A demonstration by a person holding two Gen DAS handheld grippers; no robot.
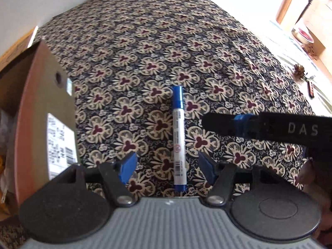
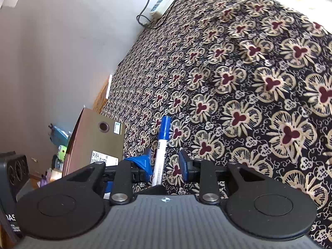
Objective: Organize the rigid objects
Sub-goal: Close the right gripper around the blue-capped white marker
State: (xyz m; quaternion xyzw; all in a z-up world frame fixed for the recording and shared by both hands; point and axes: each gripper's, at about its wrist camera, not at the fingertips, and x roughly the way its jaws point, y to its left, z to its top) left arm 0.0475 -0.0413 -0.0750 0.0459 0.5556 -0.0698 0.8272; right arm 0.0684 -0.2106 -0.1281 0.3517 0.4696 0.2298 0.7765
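Left wrist view: marker (image 1: 178,137) is seen lying flat on the floral bedspread (image 1: 217,66) beside the cardboard box (image 1: 47,108), centred between the open jaws of left gripper (image 1: 167,166) for pickup; right gripper (image 2: 165,162) is likewise spread.

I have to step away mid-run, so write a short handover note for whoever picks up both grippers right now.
Left gripper: open, holding nothing; the marker lies between its fingers on the patterned cloth.
Right gripper: open, holding nothing; the same marker sits between its fingers too.
Cardboard box: open, just left of the marker, other items already inside.
Done: nothing gripped yet.
Left: probably close one gripper on the marker and put it in the box.
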